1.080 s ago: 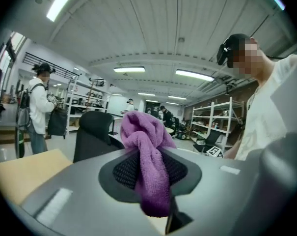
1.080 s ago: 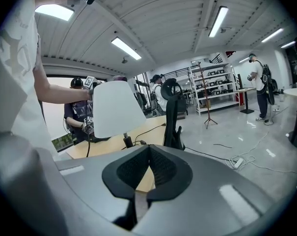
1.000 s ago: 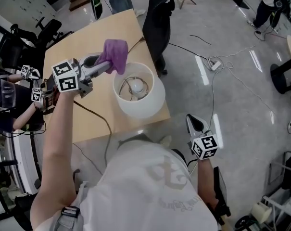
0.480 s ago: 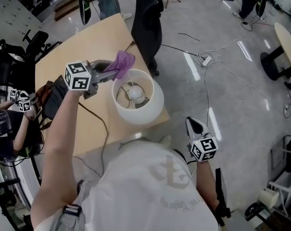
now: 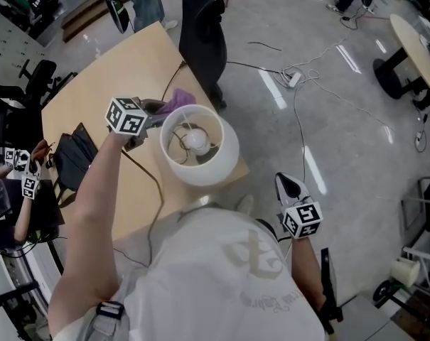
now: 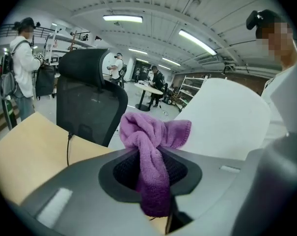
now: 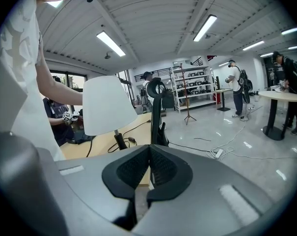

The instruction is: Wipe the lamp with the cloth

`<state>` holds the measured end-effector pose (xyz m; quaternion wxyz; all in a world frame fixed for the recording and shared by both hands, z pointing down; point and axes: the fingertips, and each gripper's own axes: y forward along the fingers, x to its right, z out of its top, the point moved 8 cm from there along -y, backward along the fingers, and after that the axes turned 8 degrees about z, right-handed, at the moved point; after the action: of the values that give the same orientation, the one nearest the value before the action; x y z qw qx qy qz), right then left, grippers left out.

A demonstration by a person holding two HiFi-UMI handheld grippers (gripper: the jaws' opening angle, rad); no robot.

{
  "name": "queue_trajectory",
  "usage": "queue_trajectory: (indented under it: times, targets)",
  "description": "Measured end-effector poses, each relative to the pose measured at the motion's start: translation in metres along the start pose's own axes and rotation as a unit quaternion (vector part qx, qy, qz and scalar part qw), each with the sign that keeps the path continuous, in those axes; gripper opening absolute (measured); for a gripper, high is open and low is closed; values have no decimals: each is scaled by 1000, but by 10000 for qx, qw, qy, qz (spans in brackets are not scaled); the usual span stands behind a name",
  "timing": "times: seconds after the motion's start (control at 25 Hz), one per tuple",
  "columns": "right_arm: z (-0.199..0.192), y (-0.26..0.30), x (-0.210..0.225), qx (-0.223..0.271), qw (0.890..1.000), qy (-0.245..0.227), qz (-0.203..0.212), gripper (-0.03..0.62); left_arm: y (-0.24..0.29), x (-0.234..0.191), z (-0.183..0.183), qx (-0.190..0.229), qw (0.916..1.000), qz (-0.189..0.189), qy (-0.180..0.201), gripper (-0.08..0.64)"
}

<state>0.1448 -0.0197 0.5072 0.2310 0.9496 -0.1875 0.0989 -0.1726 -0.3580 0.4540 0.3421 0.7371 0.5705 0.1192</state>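
Note:
A white lamp shade (image 5: 200, 148) with its bulb (image 5: 196, 141) showing inside stands near the right edge of a tan table (image 5: 108, 77). My left gripper (image 5: 158, 109) is shut on a purple cloth (image 5: 178, 99), which sits against the shade's far left outer wall, just below its rim. In the left gripper view the cloth (image 6: 155, 141) bunches out of the jaws beside the white shade (image 6: 227, 119). My right gripper (image 5: 288, 185) hangs low at the right, off the table, shut and empty. Its view shows the shade (image 7: 108, 104) on its stand, at a distance.
A black cord (image 5: 147, 172) runs across the table from the lamp. A black bag (image 5: 74, 155) lies at the table's left. A black office chair (image 5: 200, 34) stands behind the table. People stand around; another person's grippers (image 5: 23, 172) are at far left. Cables (image 5: 300, 84) cross the floor.
My left gripper has come down with the cloth from above the shade's rim to its outer wall. The right gripper has stayed put.

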Motion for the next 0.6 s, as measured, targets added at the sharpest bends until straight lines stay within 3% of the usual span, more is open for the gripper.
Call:
queue_trajectory:
  times: [0.12,0.28,0.44,0.6]
  targets:
    - [-2,-1,-2,-5,10000,28,-53,14,0,-3,1,59,10000,69,30,95]
    - [1,1,-2,20,9999,27,-98,14,-30,-1,35,695,9975,-63,141,95]
    - [4,2,-5,70,9999,1,-88,14,-70,12,79,1428,9877,-513,389,95]
    - [1,2,-8,79,9999,2,-97,14,-94,33,111,1752,9759,-1151,607,95]
